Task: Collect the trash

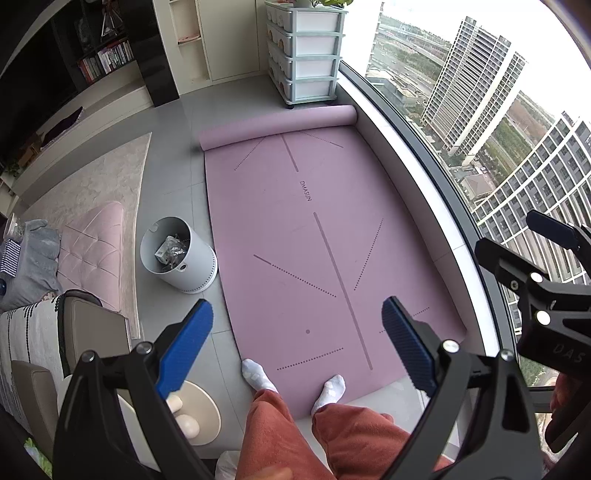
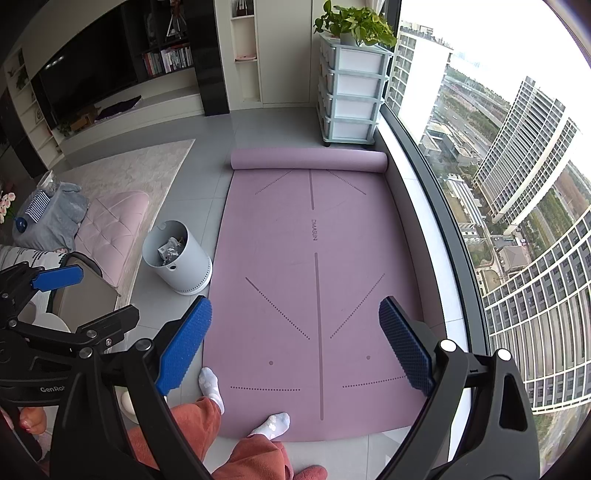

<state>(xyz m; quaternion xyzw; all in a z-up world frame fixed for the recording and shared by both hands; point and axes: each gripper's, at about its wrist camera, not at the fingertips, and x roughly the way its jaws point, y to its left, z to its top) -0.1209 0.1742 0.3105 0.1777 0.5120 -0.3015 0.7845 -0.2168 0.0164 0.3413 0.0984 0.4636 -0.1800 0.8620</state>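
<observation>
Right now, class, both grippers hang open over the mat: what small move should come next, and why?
Probably turn both to scan the floor: the mat shows no litter, the bin already holds scraps, and the left gripper and right gripper hold nothing.

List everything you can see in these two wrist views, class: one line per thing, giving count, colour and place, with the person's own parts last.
Trash bin: one, pale grey, on the floor left of the mat, crumpled trash inside.
Yoga mat: one, mauve, beside the window, far end rolled.
Drawer unit: one, white and pale blue, beyond the mat.
Potted plant: one, green, on the drawer unit.
Rug: one, pale grey, left.
Cushion: one, pink, on the rug.
Feet: two, white socks, at the mat's near edge.
Left claw: open, blue pads.
Right claw: open, blue pads.
</observation>
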